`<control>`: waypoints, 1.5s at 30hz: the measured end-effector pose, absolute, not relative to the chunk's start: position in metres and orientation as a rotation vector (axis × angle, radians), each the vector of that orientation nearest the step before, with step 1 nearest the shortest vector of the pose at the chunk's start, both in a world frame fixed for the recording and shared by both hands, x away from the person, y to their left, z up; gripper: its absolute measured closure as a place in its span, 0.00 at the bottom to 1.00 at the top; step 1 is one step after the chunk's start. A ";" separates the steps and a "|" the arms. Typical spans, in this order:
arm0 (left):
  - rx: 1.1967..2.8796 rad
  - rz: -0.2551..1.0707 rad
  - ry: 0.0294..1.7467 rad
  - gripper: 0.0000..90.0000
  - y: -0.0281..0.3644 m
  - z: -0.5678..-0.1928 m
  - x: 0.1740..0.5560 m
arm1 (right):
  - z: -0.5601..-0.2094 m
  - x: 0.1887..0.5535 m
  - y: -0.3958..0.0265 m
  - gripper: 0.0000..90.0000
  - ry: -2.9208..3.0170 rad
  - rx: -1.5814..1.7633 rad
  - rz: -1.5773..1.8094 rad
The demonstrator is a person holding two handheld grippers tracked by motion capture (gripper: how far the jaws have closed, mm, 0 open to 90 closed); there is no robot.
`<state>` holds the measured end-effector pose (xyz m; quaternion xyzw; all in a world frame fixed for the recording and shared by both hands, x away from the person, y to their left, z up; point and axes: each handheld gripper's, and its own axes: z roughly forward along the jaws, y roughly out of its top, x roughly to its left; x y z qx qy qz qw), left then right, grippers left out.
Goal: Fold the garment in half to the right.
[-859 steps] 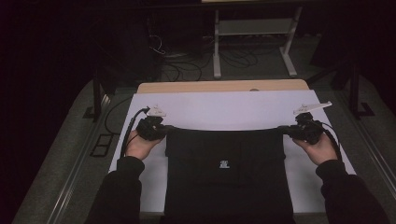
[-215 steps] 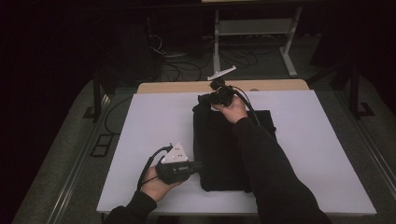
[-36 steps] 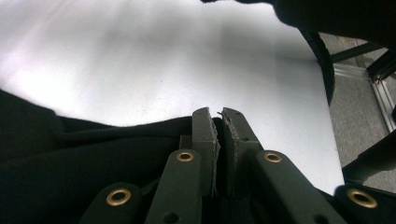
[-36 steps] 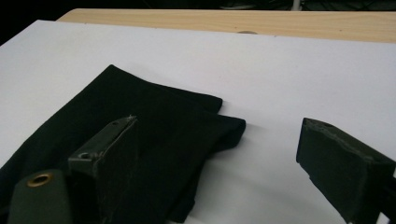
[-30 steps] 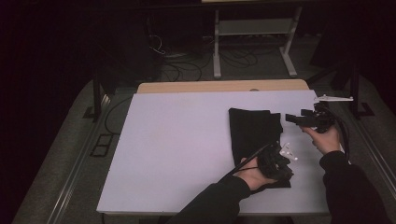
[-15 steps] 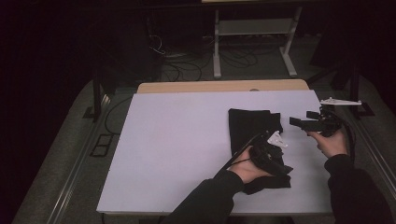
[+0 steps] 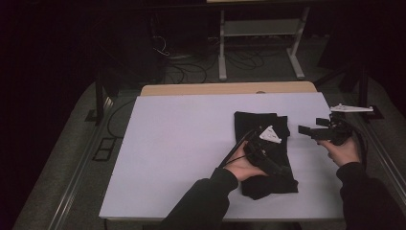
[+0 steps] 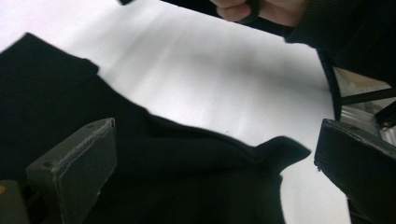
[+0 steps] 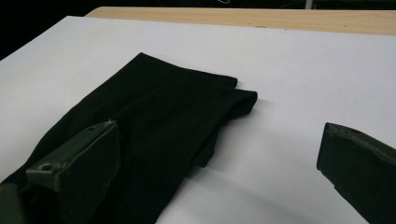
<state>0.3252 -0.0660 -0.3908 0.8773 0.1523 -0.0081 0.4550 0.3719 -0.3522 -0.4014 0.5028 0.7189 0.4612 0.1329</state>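
On the white worktop point(image 7: 182, 143), the left gripper point(image 8: 210, 154) has just spread its fingers wide over the folded black cloth point(image 7: 263, 153), gripping nothing, the cloth running lengthwise away from the person, right gripper point(image 7: 306, 130) wide open just beside.

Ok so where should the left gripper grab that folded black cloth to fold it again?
Probably the near right corner of the black cloth, where the edge curls up off the white table. That raised lip gives a jaw room to slip under. The left gripper, jaws just opened with nothing pinched, already straddles it; come in low from the table side.
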 end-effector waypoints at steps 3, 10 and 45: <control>2.154 0.003 0.387 0.00 -0.058 -0.388 0.326 | -0.400 0.367 -0.354 0.00 2.085 1.459 1.338; 2.138 0.049 0.412 0.00 -0.037 -0.382 0.330 | -0.397 0.354 -0.360 0.00 2.072 1.449 1.353; 2.089 0.167 0.547 0.00 0.051 -0.375 0.340 | -0.394 0.311 -0.366 0.00 2.075 1.389 1.363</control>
